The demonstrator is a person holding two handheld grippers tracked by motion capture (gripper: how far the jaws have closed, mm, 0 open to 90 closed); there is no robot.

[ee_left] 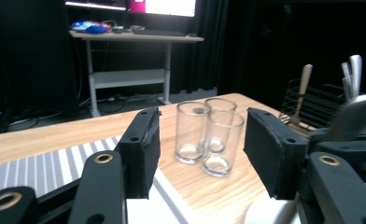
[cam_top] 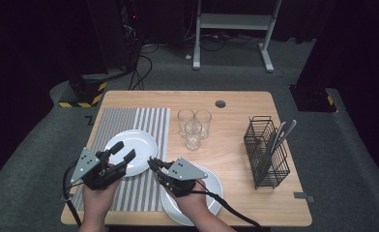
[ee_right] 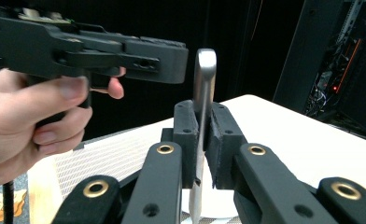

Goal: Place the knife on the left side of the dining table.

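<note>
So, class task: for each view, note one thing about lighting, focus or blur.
High view: table evenly lit, dark surround. Left gripper view: glasses fairly sharp, near jaws soft, bright screen glare at the top. Right gripper view: metal utensil catches a sheen against black; the hand is blurred.

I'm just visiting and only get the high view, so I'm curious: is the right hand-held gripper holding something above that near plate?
Observer: Yes. In the right gripper view, the right hand-held gripper is shut on a flat metal utensil handle, which stands upright between its pads.
Operator: And the other one, is it carrying anything?
Observer: No. In the left gripper view, the left hand-held gripper is open with nothing between its jaws. The three glasses seen through the gap stand farther off on the table.
</note>
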